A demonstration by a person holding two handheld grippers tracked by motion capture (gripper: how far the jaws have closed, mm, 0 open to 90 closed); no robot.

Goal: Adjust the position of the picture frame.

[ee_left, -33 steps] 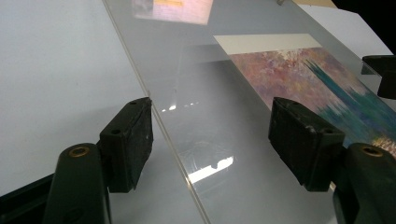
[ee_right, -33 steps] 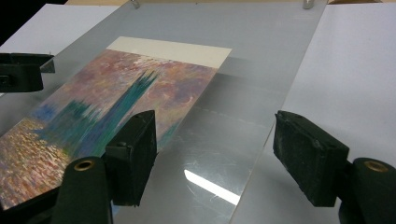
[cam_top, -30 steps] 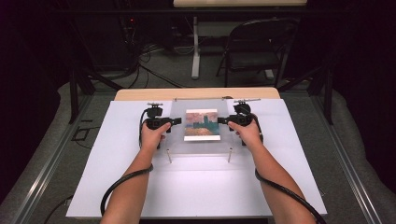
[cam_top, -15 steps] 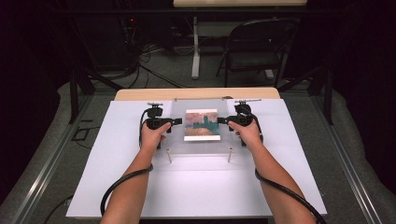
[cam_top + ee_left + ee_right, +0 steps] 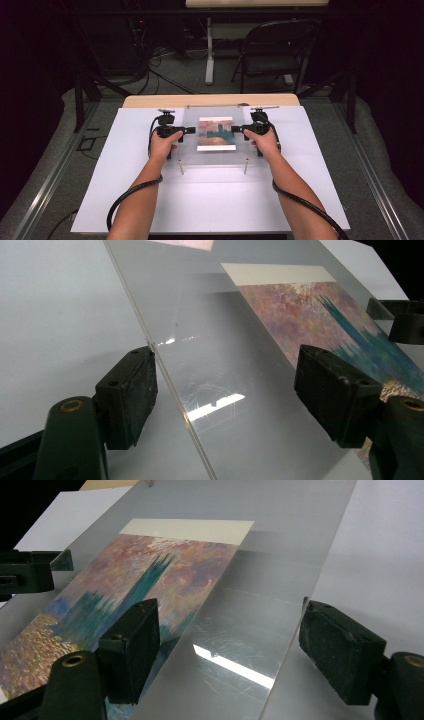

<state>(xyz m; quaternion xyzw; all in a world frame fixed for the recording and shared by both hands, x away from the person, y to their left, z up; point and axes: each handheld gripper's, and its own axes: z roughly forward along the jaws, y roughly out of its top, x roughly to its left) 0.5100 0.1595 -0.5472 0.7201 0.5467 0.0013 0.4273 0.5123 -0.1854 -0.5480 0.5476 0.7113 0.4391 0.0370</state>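
Near edge, bottom of the high view: two forearms enter, a black cable trailing from each gripper across the white sheet [image 5: 210, 205] that covers the bench. Mid-frame, the left gripper [image 5: 191, 130] sits at the left edge of a clear acrylic panel [image 5: 212, 156], and the right gripper [image 5: 235, 129] at its right edge, the two pointing inward at each other. The panel stands raised on short posts [image 5: 181, 167] above the sheet. In the left gripper view the jaws have just been opening; the panel's edge [image 5: 170, 385] runs between them, just beside one pad, with the other pad well clear, so no grip. In the right gripper view the jaws have likewise just been opening and straddle the panel edge [image 5: 295, 615] with gaps on both sides. A painted print [image 5: 216, 133], purple, teal and orange, lies under the panel at frame centre. Beyond, upper frame: the bench's wooden strip [image 5: 150, 101], then a folding chair [image 5: 272, 52] on the floor.
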